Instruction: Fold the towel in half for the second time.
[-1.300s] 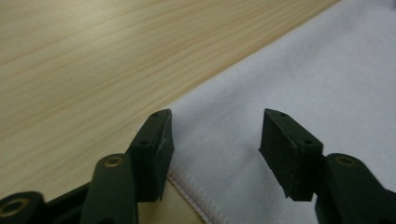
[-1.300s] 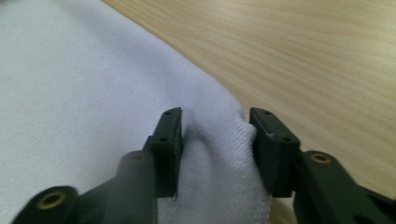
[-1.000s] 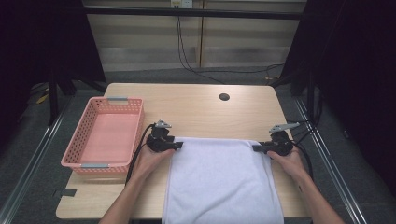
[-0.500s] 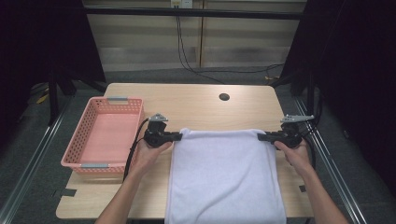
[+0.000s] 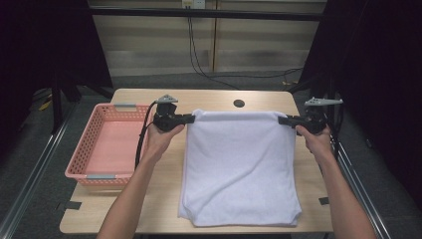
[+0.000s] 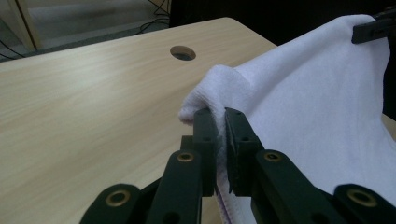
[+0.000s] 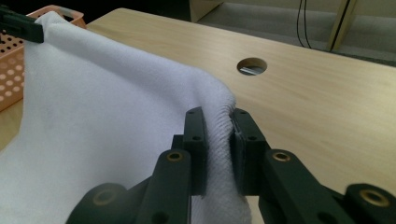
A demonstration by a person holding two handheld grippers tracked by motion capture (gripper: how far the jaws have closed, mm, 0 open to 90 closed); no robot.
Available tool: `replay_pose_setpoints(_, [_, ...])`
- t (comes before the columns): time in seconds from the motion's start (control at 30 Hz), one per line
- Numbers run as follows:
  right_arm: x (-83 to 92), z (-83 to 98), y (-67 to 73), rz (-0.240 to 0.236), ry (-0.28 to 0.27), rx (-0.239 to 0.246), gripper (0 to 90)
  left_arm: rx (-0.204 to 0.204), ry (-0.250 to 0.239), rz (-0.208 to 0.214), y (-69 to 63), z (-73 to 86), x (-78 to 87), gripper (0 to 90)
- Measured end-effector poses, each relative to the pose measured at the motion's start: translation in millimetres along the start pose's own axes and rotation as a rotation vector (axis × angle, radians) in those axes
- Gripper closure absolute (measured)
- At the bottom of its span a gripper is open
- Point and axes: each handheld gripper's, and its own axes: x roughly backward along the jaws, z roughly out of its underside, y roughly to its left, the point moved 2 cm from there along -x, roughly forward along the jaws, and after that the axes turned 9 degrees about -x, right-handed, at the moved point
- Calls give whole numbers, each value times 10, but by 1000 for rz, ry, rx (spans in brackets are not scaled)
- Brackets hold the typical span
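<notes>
A white towel [image 5: 239,164] is stretched between my two grippers above the wooden table [image 5: 164,189], its far edge raised and its near part lying on the table. My left gripper [image 5: 191,118] is shut on the towel's far left corner [image 6: 210,88]; its jaws have just been closing, with the cloth between them. At the far right corner [image 7: 219,98], my right gripper [image 5: 281,120] is shut on the cloth. In the left gripper view the black jaws [image 6: 220,116] pinch the fold. The right gripper view shows the hem clamped between the jaws [image 7: 219,116].
A pink plastic basket [image 5: 77,159] stands empty at the table's left side. A round cable hole [image 5: 239,103] sits near the far edge. The towel's near edge hangs close to the front edge of the table. Dark curtains flank both sides.
Both grippers have risen and moved away from me, lifting the towel's far edge off the table. The cloth now hangs taut between them.
</notes>
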Motion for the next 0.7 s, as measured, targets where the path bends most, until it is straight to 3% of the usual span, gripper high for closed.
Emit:
replay_pose_setpoints(0.07, [-33,-95,-35,12,-3,3,784,-4,-10,-10,20,-60,-9,844])
replay_pose_setpoints(0.1, [-36,-131,-41,16,-7,2,784,0,-38,-12,43,-119,17,844])
replay_pose_setpoints(0.17, [-5,-253,-35,6,-42,0,784,0,-55,-19,53,-155,56,843])
replay_pose_setpoints(0.23, [53,-301,-1,-15,-76,1,784,-11,-68,-15,26,-164,116,842])
replay_pose_setpoints(0.3, [110,-287,55,-25,-75,21,784,-33,-68,0,-46,-124,185,842])
replay_pose_setpoints(0.4, [249,-100,186,-56,-70,61,783,-46,-85,22,-172,-25,275,839])
replay_pose_setpoints(0.57, [531,328,361,-94,-61,74,781,-79,-99,66,-518,227,503,837])
replay_pose_setpoints(0.7, [695,628,488,-106,-36,91,773,-91,-57,98,-748,493,628,828])
